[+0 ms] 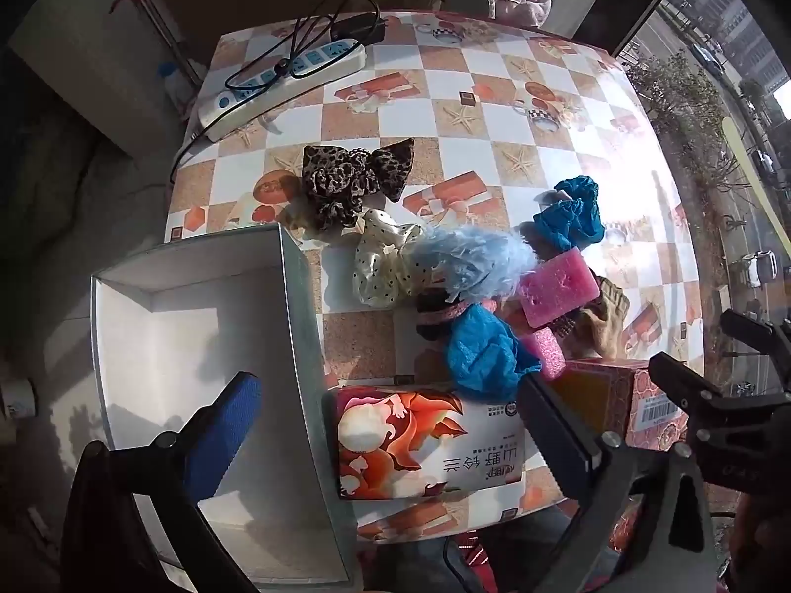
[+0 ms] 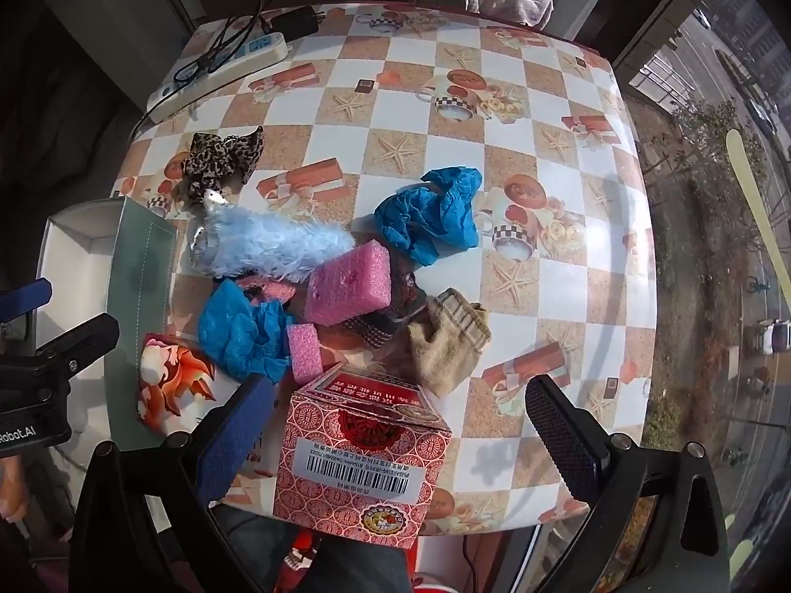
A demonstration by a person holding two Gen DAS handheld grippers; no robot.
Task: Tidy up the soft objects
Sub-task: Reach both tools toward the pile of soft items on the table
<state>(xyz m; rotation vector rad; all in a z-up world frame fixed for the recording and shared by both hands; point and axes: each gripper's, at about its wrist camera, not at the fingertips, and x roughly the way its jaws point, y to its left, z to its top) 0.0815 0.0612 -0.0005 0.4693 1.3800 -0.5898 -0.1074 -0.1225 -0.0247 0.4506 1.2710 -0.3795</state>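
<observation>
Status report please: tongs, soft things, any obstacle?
Both tongs open, empty. Soft pile on table, white box empty. Red carton before right tongs.

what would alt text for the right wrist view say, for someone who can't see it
Open right gripper hangs over a red patterned carton at the near edge of a checkered table, holding nothing. Beyond lies a heap of soft things: pink sponge, blue crumpled cloths, fluffy pale-blue piece, beige sock. A white box sits left.

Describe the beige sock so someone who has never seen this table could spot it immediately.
On the checkered table, find the pile of soft things behind the red patterned box. The beige sock lies crumpled at the pile's right edge, the only tan ribbed knit among blue, pink and fluffy items.
</observation>
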